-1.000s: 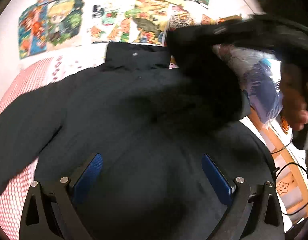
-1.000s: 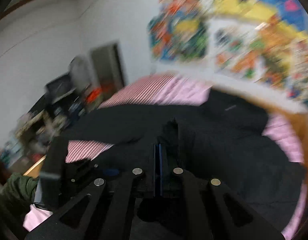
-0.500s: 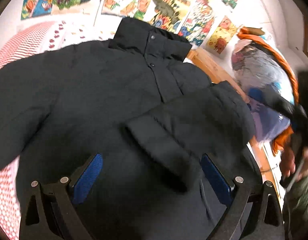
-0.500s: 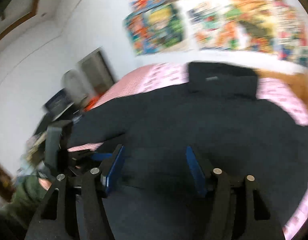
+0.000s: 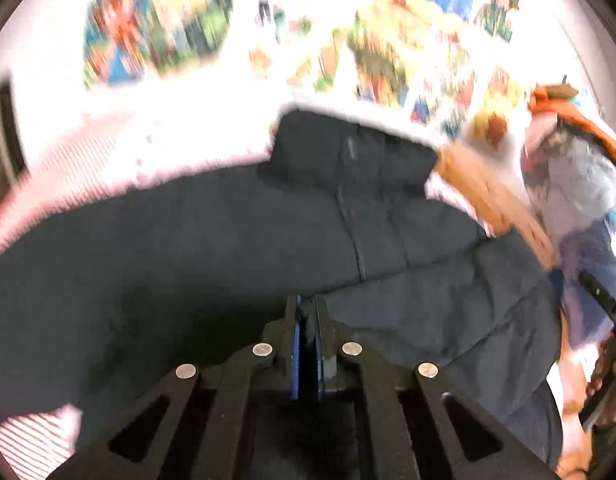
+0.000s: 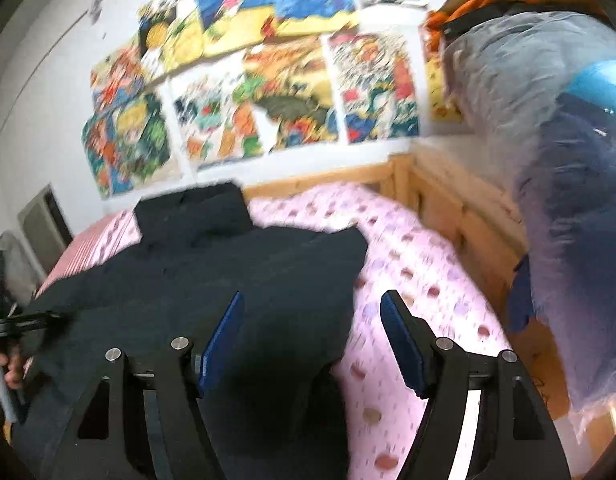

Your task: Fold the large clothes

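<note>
A large black padded jacket (image 5: pixel 227 240) lies spread on a pink bed, collar (image 5: pixel 348 156) toward the wall. Its right sleeve (image 5: pixel 448 304) is folded across the chest. My left gripper (image 5: pixel 306 312) is shut on the cuff end of that folded sleeve. In the right wrist view the jacket (image 6: pixel 227 272) fills the left half, and my right gripper (image 6: pixel 312 320) is open and empty above the jacket's right edge where it meets the pink sheet (image 6: pixel 420 280).
A wooden bed frame (image 6: pixel 448 208) runs along the right and back. Bagged clothes (image 6: pixel 548 160) hang at the right. Colourful posters (image 6: pixel 247 92) cover the wall. The other hand-held gripper (image 6: pixel 3 320) shows at the far left.
My left gripper has closed on the folded sleeve; it was open before. My right gripper released the sleeve, opened, and swung right toward the jacket's edge.
</note>
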{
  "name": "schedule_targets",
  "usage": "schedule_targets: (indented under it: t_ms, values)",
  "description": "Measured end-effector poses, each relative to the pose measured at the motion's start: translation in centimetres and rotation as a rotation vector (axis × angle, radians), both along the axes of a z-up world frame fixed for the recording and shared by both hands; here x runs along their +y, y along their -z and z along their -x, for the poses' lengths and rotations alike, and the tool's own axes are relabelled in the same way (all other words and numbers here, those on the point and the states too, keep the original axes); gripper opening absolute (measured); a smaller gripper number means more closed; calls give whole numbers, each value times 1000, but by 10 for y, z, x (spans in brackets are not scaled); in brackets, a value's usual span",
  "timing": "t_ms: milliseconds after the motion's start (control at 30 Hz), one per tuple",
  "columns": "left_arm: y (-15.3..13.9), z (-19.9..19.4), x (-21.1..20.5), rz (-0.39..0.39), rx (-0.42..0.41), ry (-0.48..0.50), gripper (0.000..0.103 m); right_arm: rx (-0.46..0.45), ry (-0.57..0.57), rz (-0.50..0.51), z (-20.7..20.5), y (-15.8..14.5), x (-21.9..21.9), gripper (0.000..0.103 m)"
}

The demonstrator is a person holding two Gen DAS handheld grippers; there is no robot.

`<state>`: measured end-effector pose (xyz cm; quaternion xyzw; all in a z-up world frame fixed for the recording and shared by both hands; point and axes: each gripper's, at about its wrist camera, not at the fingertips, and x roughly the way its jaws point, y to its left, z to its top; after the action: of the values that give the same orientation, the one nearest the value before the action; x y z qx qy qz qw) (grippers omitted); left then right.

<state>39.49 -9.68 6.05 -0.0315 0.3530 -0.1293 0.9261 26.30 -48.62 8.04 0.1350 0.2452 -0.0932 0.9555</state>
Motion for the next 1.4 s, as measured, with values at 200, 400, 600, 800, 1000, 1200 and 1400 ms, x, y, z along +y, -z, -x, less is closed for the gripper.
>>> schedule_targets:
  t_ms: [200, 400, 600, 800, 1000, 1200, 1400]
  values:
    - [-28, -13, 29, -196, -122, -170, 6, 45, -132, 42, -60, -2, 48, 67]
    - [27, -54, 42, -259, 42, -157, 6, 251, -342, 137, -132, 32, 126, 67]
    - [73, -76, 48, -272, 162, -144, 9, 356, -362, 219, -153, 73, 153, 76]
    - [79, -75, 52, -244, 178, -143, 19, 335, -340, 157, -146, 84, 142, 91]
    - [34, -40, 87, -62, 106, -144, 83, 205, -319, 119, -127, 48, 140, 91]
    - [-10, 30, 131, 18, 15, -221, 87, 167, -418, 144, -121, 14, 189, 91]
    - [-10, 89, 198, 38, -45, -332, 103, 233, -574, 273, -120, 10, 273, 91]
